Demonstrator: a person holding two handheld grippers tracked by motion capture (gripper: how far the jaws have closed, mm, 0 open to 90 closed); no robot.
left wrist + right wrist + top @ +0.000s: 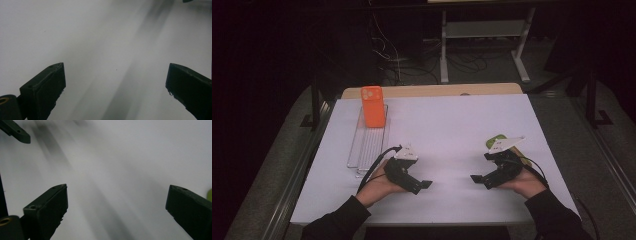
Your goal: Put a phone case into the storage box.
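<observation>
An orange phone case leans at the far end of a clear ribbed tray on the left of the white table. A green object lies partly hidden behind my right gripper. My left gripper rests low near the table's front, pointing right; in its own view the left gripper is open over bare white surface. My right gripper points left toward it, and in the right gripper view the right gripper is open too, empty, with a green sliver at the edge.
The other gripper's jaw tip shows at the top left of the right gripper view. Beyond the table's wooden far edge are a white metal frame and cables on a dark floor.
</observation>
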